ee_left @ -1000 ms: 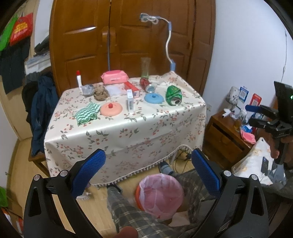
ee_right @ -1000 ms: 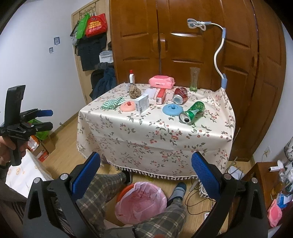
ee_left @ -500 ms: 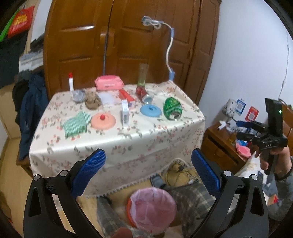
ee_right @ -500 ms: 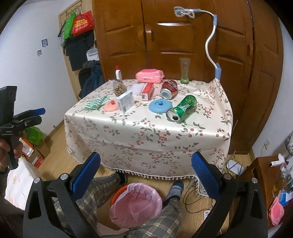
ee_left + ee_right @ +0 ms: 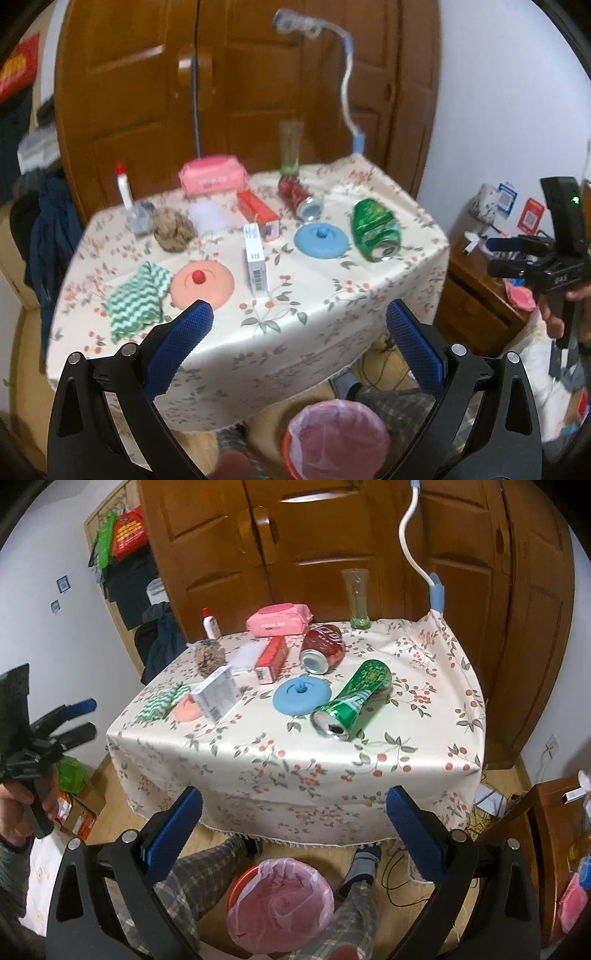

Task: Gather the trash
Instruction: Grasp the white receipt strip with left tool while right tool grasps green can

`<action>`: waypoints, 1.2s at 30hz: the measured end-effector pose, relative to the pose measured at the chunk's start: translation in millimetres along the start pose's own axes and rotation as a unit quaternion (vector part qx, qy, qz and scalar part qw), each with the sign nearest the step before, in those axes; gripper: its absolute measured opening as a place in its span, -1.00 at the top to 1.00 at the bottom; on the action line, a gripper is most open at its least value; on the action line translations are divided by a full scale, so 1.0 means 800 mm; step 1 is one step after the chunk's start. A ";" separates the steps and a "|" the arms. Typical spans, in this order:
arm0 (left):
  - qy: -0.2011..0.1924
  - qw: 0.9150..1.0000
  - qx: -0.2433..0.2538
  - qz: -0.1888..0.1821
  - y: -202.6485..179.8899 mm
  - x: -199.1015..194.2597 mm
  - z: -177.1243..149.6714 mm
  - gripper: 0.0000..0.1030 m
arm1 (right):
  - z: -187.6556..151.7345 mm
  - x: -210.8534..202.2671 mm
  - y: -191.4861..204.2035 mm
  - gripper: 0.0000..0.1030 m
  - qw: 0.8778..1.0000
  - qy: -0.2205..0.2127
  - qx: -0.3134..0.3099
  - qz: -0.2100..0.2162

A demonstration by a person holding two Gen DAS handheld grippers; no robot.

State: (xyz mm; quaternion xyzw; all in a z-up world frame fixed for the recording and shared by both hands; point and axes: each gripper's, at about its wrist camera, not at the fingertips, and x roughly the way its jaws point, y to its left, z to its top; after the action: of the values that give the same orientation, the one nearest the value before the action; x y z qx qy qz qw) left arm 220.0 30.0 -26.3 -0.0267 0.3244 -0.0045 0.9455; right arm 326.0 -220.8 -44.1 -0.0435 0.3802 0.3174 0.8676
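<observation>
On the floral-clothed table [image 5: 280,332] [image 5: 332,768] lie a green can [image 5: 375,229] [image 5: 351,699] and a red can [image 5: 297,194] [image 5: 323,648], both on their sides. A brown crumpled wad [image 5: 173,229] [image 5: 209,657], a white box [image 5: 255,264] [image 5: 218,692] and a red box [image 5: 258,214] [image 5: 271,659] lie there too. A bin with a pink bag [image 5: 338,441] [image 5: 280,904] stands on the floor by the person's legs. My left gripper [image 5: 295,325] is open above the table's near edge. My right gripper [image 5: 293,808] is open, empty, before the table's front.
Table also holds a pink wipes pack [image 5: 213,179], a blue lid [image 5: 321,242], an orange lid [image 5: 202,282], a green zigzag cloth [image 5: 138,299], a glass vase [image 5: 291,151] and a small bottle [image 5: 123,188]. A wooden nightstand [image 5: 480,295] stands right. Wooden doors [image 5: 332,546] rise behind.
Both grippers have moved closer to the table and higher, so the tabletop now fills more of each view. Both stay open and empty.
</observation>
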 end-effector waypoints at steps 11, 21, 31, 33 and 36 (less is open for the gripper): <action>0.062 0.997 -0.020 0.027 0.032 0.133 0.040 -0.89 | 0.064 0.084 -0.061 -0.91 0.997 0.035 0.075 0.004; 0.105 0.994 -0.034 0.024 0.051 0.213 0.063 -0.68 | 0.102 0.148 -0.096 -0.91 0.991 0.059 0.117 -0.011; 0.119 0.991 -0.064 -0.013 0.065 0.231 0.061 0.55 | 0.116 0.199 -0.121 -0.91 0.982 0.090 0.166 -0.013; 0.113 0.991 -0.065 -0.018 0.063 0.224 0.059 0.55 | 0.117 0.208 -0.122 -0.87 0.980 0.097 0.173 -0.010; 0.098 0.993 -0.065 -0.031 0.056 0.205 0.055 0.56 | 0.119 0.222 -0.122 -0.49 0.978 0.111 0.178 -0.005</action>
State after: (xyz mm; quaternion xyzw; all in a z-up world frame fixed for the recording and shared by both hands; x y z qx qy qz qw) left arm 375.6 72.4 -94.6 -0.0973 0.4138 -0.0153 0.9050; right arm 533.8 -176.3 -114.9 0.0746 0.5244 0.2337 0.8154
